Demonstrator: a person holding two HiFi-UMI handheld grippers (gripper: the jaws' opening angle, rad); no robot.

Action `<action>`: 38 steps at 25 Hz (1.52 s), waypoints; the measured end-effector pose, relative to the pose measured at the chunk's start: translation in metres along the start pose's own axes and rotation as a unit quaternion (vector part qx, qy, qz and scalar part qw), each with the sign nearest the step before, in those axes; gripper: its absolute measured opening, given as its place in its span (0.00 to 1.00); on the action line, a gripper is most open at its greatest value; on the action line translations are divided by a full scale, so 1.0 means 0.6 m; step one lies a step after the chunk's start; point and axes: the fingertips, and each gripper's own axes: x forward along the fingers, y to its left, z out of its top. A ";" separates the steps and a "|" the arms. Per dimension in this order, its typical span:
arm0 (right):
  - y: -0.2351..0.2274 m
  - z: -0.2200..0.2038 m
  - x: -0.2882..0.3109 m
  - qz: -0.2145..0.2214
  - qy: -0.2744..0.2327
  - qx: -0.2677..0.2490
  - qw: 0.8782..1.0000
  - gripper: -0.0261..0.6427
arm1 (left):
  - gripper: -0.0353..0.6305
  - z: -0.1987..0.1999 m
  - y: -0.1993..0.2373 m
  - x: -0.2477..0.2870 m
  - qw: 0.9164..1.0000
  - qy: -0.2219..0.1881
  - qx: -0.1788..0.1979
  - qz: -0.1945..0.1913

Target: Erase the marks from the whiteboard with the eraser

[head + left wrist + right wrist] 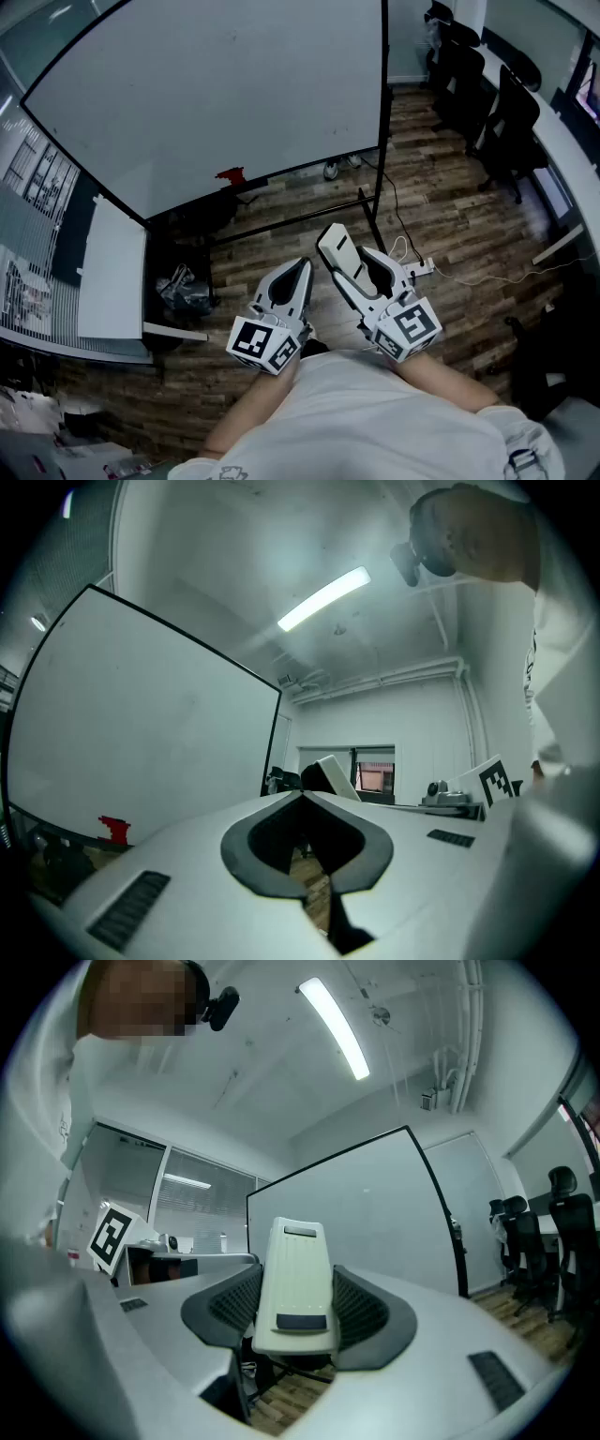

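The whiteboard [206, 84] stands on a black wheeled frame ahead of me; I see no marks on its surface in any view. A small red object [230, 174] sits on its lower ledge, also seen in the left gripper view as the red object [114, 829]. My right gripper [361, 267] is shut on a white eraser [339, 255], which stands upright between the jaws as the eraser [293, 1283]. My left gripper [304, 267] is shut with nothing in it, its tips meeting in the left gripper view [302, 795]. Both grippers hover low, well short of the board.
Black office chairs [506, 122] line a long desk at the right. A white cabinet [112, 272] and a dark bag [183, 286] stand to the left. A cable and power strip [420, 268] lie on the wooden floor beside the board's stand leg [370, 211].
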 end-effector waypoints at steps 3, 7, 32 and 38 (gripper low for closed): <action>0.003 -0.002 0.004 0.001 0.001 0.000 1.000 0.40 | 0.06 -0.002 0.002 0.000 1.000 0.003 -0.002 -0.002; 0.003 -0.006 0.010 0.001 0.003 0.003 1.000 0.40 | 0.06 -0.004 0.010 -0.001 1.000 0.003 -0.005 0.002; -0.032 -0.042 0.228 0.001 0.012 0.023 1.000 0.40 | 0.06 0.016 0.218 0.065 1.000 0.002 -0.014 -0.011; -0.029 -0.035 0.335 -0.008 0.007 0.021 1.000 0.40 | 0.06 0.043 0.322 0.091 1.000 0.004 -0.015 -0.027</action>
